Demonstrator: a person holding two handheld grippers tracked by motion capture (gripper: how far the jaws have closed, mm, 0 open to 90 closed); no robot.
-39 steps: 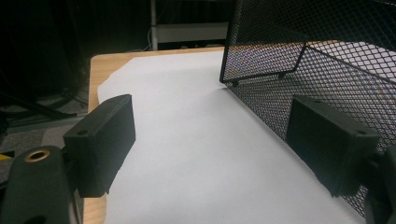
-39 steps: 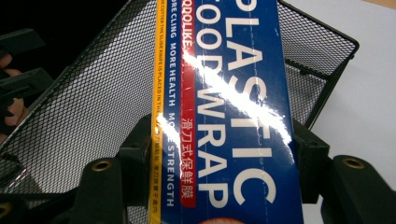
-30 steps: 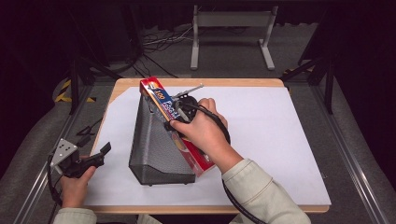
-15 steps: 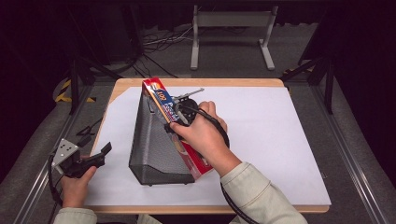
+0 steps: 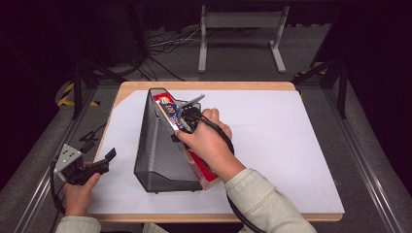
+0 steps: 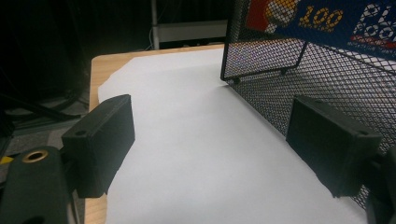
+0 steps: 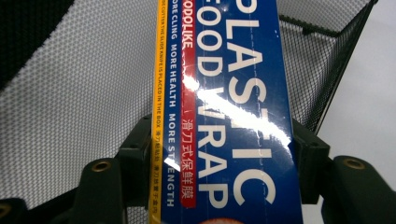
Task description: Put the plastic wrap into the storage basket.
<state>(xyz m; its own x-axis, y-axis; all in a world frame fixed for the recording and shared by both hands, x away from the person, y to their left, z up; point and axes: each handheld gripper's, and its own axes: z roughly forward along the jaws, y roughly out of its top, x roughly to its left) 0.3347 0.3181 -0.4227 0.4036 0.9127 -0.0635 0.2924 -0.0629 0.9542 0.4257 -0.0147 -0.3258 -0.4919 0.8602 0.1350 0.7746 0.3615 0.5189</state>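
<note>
Two claws work at the counter [image 5: 291,145]. The right claw [image 5: 187,119] grips a long box of plastic food wrap [image 7: 224,112], its jaws pressed against the box's two long sides. That box lies slanted in a black mesh file holder [image 5: 160,155], which stands toward the counter's left half, reaching from near the far edge to near the front edge. The left claw [image 6: 210,154] hovers at the front left corner, jaws wide apart with nothing between them, just beside the holder's mesh wall.
</note>
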